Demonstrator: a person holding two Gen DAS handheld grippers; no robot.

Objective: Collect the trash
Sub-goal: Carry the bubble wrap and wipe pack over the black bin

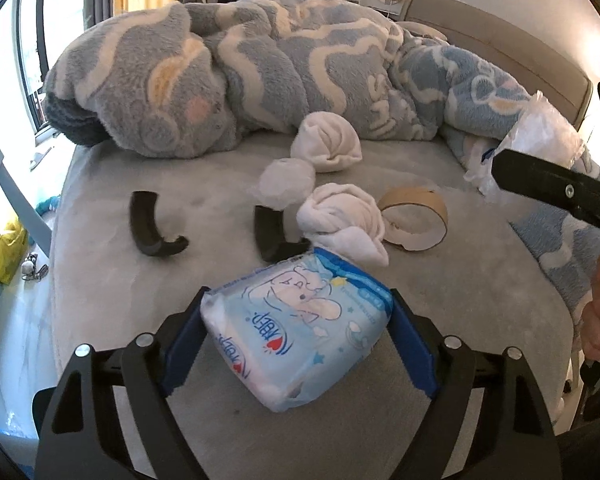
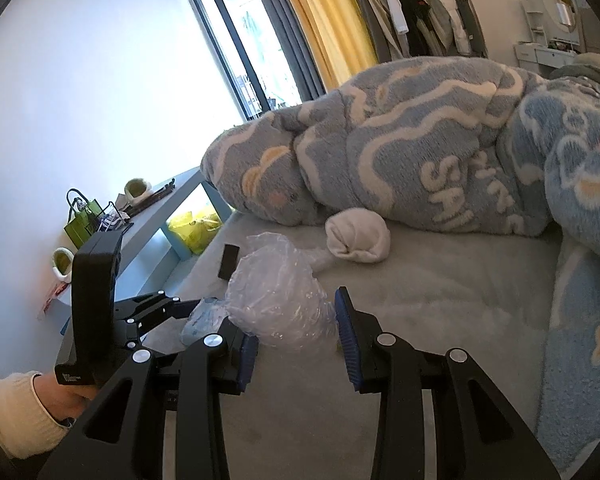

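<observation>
The left claw (image 1: 296,344) clamps a glossy, pillowy tissue pack (image 1: 296,332); the right claw (image 2: 296,344) pinches crinkled clear plastic (image 2: 280,296).

Blanket (image 1: 260,76): grey-blue fleece, cream wavy bands, pale lettering. Bed (image 1: 100,280): plain grey. Tissue pack (image 1: 300,332): light blue, white cartoon figure, red heart. Socks (image 1: 328,144): white. Cardboard ring (image 1: 416,216): tan. Curtain (image 2: 320,20): yellow.
</observation>
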